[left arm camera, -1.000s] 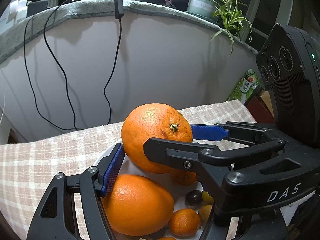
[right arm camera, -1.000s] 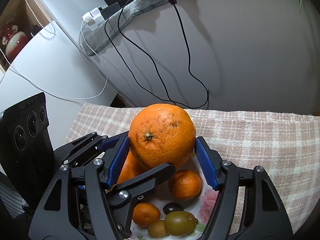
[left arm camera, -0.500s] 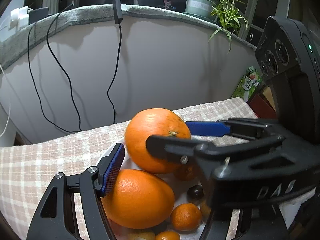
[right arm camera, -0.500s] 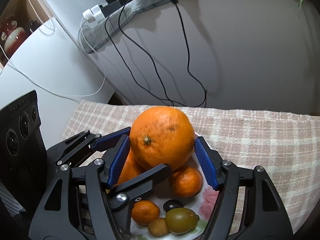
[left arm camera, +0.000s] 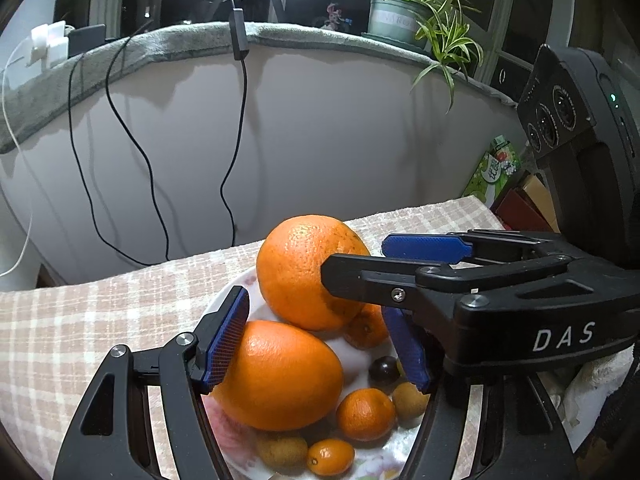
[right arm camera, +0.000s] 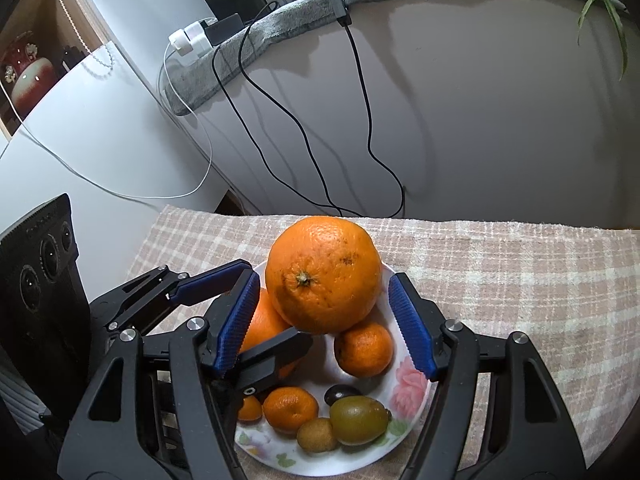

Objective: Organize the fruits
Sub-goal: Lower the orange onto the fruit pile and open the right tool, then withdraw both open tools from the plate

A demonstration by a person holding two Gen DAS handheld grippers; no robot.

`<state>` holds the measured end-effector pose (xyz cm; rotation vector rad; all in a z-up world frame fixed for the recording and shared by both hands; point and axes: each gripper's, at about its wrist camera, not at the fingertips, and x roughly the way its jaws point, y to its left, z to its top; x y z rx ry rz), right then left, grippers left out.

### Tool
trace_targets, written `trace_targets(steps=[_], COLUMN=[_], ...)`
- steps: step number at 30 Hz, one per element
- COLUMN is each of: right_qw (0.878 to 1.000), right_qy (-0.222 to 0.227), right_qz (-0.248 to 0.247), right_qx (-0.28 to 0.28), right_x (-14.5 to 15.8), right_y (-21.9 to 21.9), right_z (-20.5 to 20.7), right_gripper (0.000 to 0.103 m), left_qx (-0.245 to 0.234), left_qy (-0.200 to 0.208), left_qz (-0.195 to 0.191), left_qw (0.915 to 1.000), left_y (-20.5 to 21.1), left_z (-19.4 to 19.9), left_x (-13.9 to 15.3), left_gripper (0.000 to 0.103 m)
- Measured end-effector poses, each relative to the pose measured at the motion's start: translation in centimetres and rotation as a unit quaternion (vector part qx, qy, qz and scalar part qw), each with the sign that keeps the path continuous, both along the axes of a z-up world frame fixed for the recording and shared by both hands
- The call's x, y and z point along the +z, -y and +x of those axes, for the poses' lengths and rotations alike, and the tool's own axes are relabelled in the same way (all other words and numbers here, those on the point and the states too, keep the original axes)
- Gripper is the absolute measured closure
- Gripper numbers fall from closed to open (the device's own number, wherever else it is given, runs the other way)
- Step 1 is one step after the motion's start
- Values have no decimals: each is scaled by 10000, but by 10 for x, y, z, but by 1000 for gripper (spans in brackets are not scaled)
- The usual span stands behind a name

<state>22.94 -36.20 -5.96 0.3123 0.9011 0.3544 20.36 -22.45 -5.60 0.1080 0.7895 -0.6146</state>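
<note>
The white floral china plate (right arm camera: 404, 390) on the checked-cloth tabletop (right arm camera: 500, 280) holds two large oranges, the upper one (right arm camera: 323, 274) stacked on the lower (left arm camera: 276, 374), three small mandarins and two kiwis. The right tongs (right arm camera: 326, 320) and left tongs (left arm camera: 316, 340) gape wide, gripping nothing.

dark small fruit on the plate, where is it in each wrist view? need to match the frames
Left wrist: dark fruit sits lower right of centre, right of the lower big orange.
Right wrist: dark fruit sits low centre, just above the green fruit.
Shared landmark: the top big orange, stacked above the rest in both views.
</note>
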Motion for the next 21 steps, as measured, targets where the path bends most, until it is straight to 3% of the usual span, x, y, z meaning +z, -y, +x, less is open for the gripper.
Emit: trace_targets(steps=[10,21], right_qw=[9996,9973], right_qy=[222,658], right_qz=[-150,-297], right_qx=[-5,-141], right_x=[14,38], right_y=[-3,-4], right_z=[-20,-62], right_gripper=[32,24], left_qx=[58,147], left_qy=[117,354], left_qz=[-29,-207], left_qw=[9999,9991], left_y=[-12,-31], left_z=[-17,-48], left_x=[9,24], left_gripper=[34,27])
